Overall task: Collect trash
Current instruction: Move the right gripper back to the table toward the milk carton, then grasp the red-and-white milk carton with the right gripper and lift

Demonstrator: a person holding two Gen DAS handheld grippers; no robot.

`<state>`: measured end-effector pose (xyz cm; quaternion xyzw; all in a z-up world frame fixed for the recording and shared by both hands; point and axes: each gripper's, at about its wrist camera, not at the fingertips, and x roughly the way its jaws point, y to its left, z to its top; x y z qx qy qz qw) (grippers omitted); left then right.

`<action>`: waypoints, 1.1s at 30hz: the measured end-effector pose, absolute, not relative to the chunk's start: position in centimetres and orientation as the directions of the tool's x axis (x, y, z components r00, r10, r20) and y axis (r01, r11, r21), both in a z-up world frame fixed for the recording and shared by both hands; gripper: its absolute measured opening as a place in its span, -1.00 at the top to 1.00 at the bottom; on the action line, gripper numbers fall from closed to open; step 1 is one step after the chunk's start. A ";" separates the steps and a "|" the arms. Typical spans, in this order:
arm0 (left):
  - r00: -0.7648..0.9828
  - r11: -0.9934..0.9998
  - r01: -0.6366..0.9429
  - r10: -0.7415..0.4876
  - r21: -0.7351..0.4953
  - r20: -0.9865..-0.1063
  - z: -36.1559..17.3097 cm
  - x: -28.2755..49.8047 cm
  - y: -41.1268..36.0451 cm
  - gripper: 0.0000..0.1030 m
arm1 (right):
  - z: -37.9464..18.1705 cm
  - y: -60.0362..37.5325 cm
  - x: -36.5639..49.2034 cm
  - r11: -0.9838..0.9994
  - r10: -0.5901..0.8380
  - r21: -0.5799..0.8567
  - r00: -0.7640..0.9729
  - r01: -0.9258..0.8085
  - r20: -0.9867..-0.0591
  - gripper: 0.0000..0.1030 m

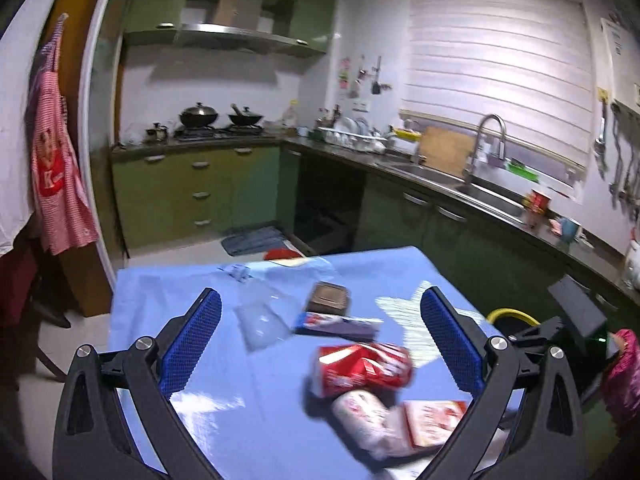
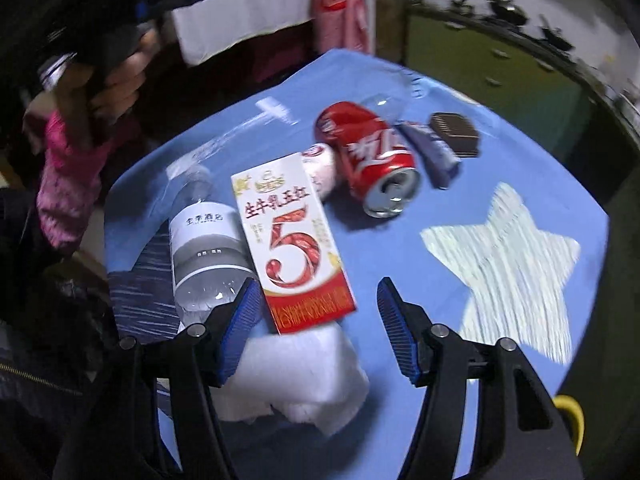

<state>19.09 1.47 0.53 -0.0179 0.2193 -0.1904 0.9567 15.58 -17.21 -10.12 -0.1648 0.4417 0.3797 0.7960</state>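
Trash lies on a blue table (image 1: 168, 296) (image 2: 400, 264). A crushed red cola can (image 1: 364, 366) (image 2: 372, 156) lies on its side. Beside it are a small pink-white bottle (image 1: 362, 416) (image 2: 320, 168), a white-and-red milk carton (image 1: 434, 420) (image 2: 292, 240), a blue wrapper (image 1: 338, 324) (image 2: 434, 150), a dark square box (image 1: 328, 298) (image 2: 456, 132) and a clear plastic bag (image 1: 262, 316). A clear water bottle (image 2: 204, 240) and white crumpled tissue (image 2: 296, 376) show in the right wrist view. My left gripper (image 1: 320, 332) is open above the can. My right gripper (image 2: 316, 328) is open over the carton's near end and the tissue.
A white star patch (image 2: 508, 264) (image 1: 404, 312) marks the table. A yellow-rimmed bin (image 1: 512, 316) (image 2: 568, 412) stands by the table's right side. Green kitchen cabinets (image 1: 192, 196), a stove with pans (image 1: 220, 120) and a sink (image 1: 472, 184) line the far walls. A red apron (image 1: 56, 176) hangs at the left.
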 end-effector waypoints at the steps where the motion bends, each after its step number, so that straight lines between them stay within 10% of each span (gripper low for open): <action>1: 0.831 0.926 0.356 -0.376 -0.128 -0.410 0.0 19.7 1.9 -0.91 | -10.3 -16.6 15.8 0.642 0.453 0.069 0.306 -0.763 -0.837 -0.13; 33: 0.806 0.923 0.367 -0.378 -0.117 -0.455 -6.0 23.1 0.8 -0.91 | -9.2 -16.3 14.9 0.630 0.408 0.011 0.318 -0.777 -0.856 0.04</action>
